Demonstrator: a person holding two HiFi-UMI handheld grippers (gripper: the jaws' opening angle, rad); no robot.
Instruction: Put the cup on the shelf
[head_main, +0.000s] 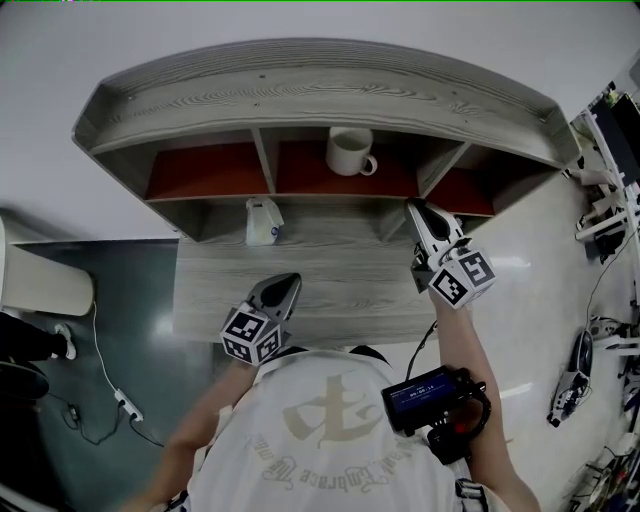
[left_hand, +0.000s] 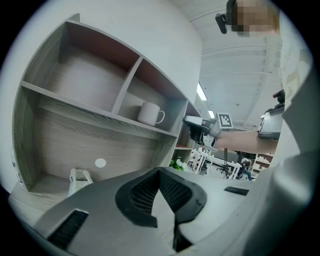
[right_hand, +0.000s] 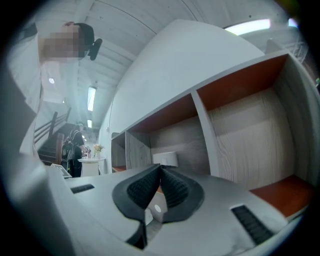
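shelf (head_main: 300, 95) | cup (head_main: 350, 152) in middle compartment | white object (head_main: 263, 222) on lower board

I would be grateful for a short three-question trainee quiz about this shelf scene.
1. True or false: the white cup stands in the middle compartment of the shelf.
2. The right gripper is: A open; B shut and empty; C shut on the cup.
3. How many compartments does the cup's row have?
Key: 1 true; 2 B; 3 three.
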